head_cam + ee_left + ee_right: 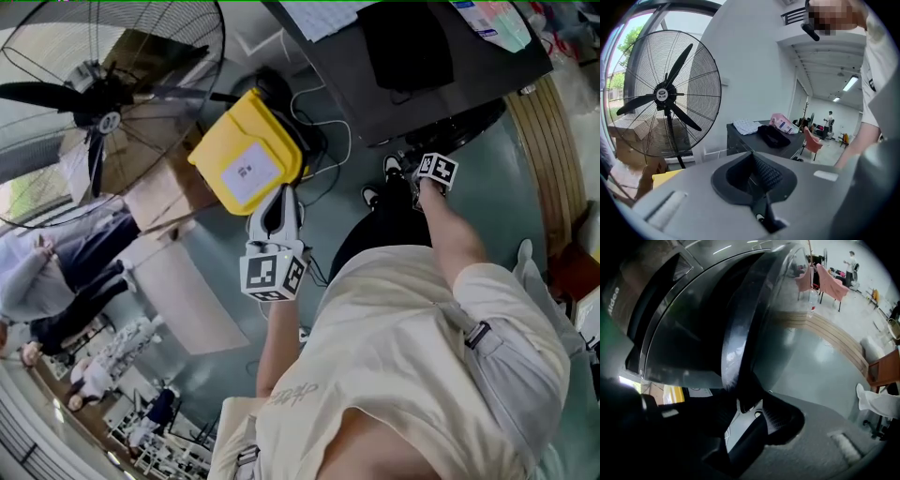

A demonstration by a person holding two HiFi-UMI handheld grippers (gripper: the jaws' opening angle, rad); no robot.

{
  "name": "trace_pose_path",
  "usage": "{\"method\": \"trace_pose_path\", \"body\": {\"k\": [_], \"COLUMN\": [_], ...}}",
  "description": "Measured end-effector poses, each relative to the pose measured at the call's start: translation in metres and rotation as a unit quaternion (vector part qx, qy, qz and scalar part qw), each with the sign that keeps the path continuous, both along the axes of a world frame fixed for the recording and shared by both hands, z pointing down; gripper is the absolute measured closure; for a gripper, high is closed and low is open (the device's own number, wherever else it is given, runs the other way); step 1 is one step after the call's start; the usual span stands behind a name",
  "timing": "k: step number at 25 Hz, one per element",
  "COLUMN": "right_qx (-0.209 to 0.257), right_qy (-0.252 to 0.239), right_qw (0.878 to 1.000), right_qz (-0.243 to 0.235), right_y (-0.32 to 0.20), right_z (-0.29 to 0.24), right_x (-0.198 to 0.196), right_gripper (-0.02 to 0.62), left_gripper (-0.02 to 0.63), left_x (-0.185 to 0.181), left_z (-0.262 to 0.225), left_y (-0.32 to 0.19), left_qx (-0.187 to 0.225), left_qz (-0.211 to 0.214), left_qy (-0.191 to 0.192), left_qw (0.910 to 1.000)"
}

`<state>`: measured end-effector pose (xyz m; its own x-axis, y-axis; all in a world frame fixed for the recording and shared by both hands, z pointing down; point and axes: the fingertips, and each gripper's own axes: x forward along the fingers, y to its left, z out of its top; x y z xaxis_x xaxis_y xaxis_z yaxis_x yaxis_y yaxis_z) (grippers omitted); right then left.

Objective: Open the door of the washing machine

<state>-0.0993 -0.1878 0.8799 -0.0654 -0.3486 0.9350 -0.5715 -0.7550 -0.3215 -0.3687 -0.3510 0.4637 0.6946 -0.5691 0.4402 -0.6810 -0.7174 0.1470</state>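
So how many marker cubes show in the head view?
2. One marker cube sits on the left gripper at centre, beside the yellow bin; the other rides the right gripper at upper right. None seems hidden.

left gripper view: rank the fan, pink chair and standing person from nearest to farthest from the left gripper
1. fan, left side, nearest
2. pink chair, right of centre, mid-room
3. standing person, far back on the right

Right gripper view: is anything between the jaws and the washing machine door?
Nothing visible does. The washing machine door fills the view close ahead. Its dark rim reaches down between the parted jaws of the right gripper, and no other object shows in the gap.
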Motion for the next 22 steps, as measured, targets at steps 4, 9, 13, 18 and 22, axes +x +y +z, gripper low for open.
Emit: {"method": "trace_pose_path", "body": {"k": [4,9,13,18,22], "right_qx": [-0.015,-0.023,-0.052,-0.081,-0.095], "right_qy": [0.010,0.019,0.027,0.042,0.054], "right_qw": [1.000,0.999,0.998,0.996,0.994], "right_qz": [-0.001,-0.028,-0.013,0.009,0.005], "right_y": [0.039,0.078,0.114,0.159,0.186], "right_z": [0.000,-0.003,-0.004,-0.005,-0.007], "right_x": [0.002,0.011,0.023,0.036,0.052], "right_gripper": [0.445,0.459,0.484,0.508,0.515], "left_gripper": [0.589,0.589,0.589,0.589,0.589], "left_x": [0.011,0.032,0.048,0.058,0.071], "left_z": [0.004,0.011,0.013,0.021,0.033], "left_y": [0.009,0.024,0.034,0.045,0.055], "left_qx": [-0.003,-0.007,-0.011,-0.022,-0.032], "left_qz": [0.020,0.056,0.084,0.110,0.133], "left_qy": [0.010,0.022,0.025,0.026,0.023], "left_qw": [0.9997,0.9982,0.9961,0.9933,0.9904]}}
